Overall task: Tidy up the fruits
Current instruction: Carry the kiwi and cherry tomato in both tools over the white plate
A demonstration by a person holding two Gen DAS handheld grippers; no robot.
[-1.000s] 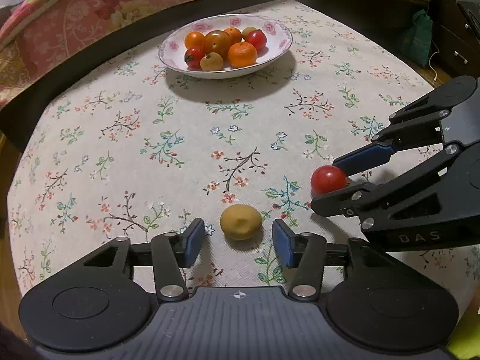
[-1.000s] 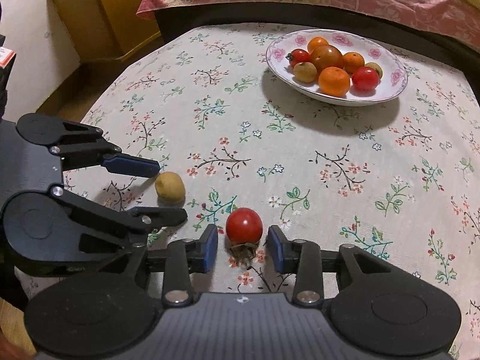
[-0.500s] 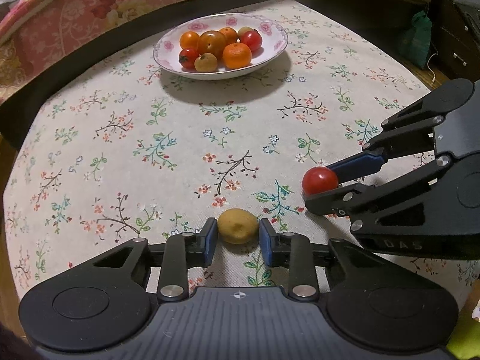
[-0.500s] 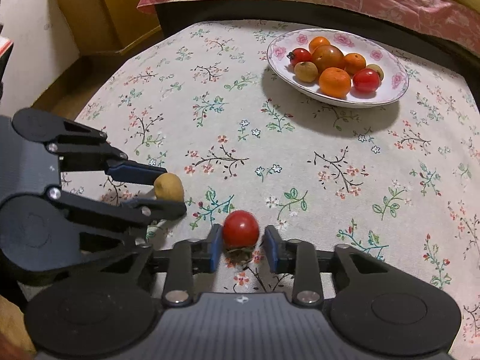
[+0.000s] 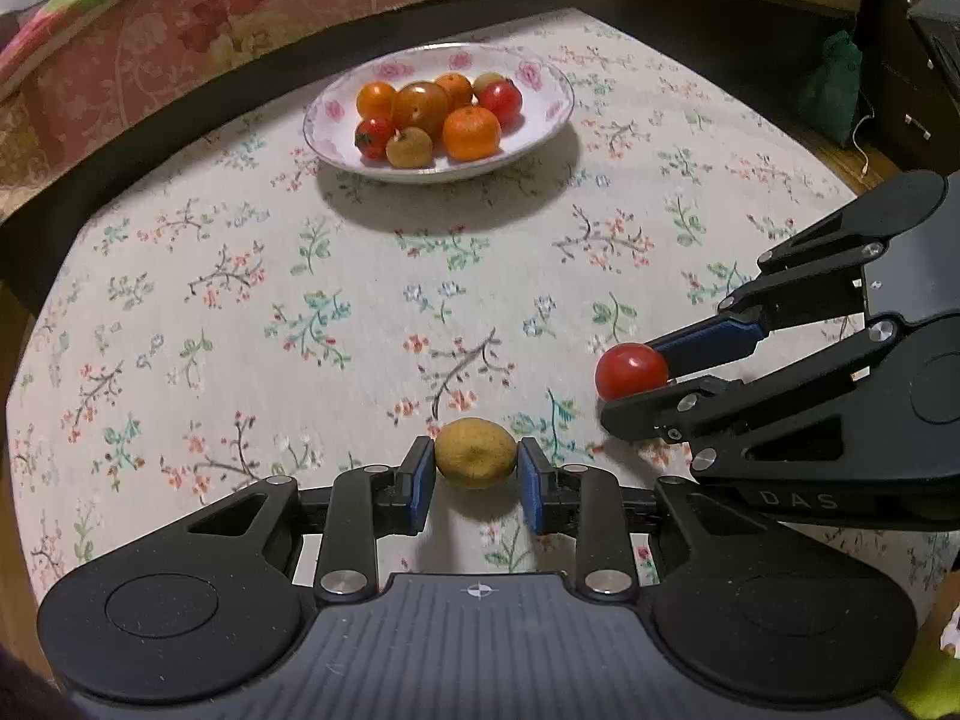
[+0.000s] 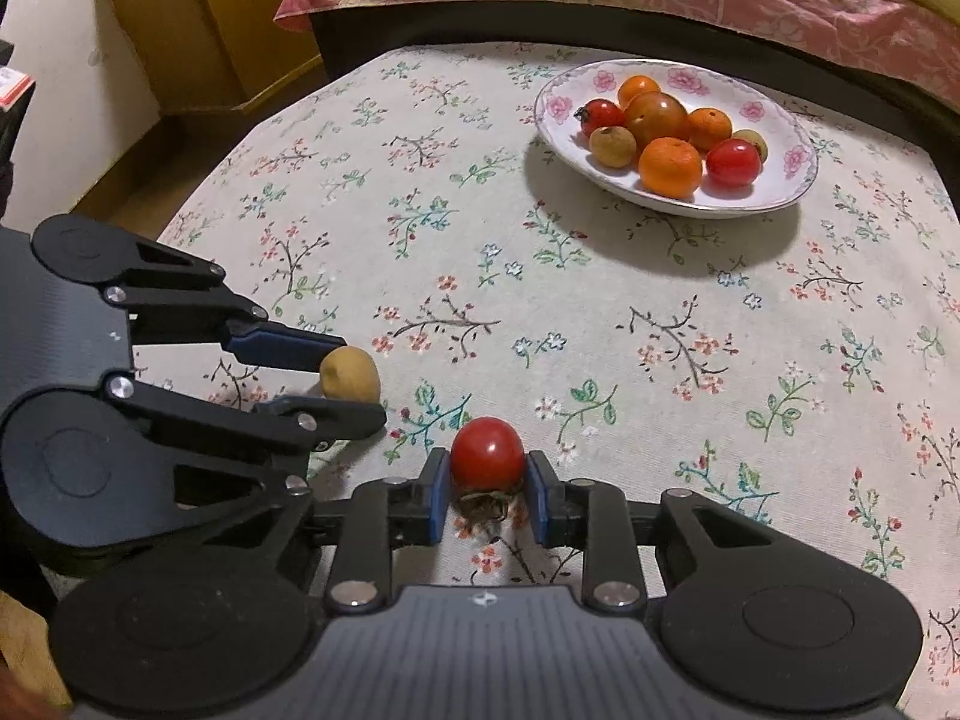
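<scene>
Left wrist view: my left tool [image 5: 474, 483] is clamped on a yellow fruit [image 5: 474, 452] low over the flowered table [image 5: 240, 300]; bed [image 5: 180, 18] behind.

Right wrist view: my right tool [image 6: 487, 498] grips a tomato [image 6: 487, 452]; the plate [image 6: 774, 192] beyond holds oranges and tomatoes.

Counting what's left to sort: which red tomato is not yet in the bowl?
The red tomato clamped in the right gripper, low over the tablecloth; the other two lie in the bowl.
</scene>
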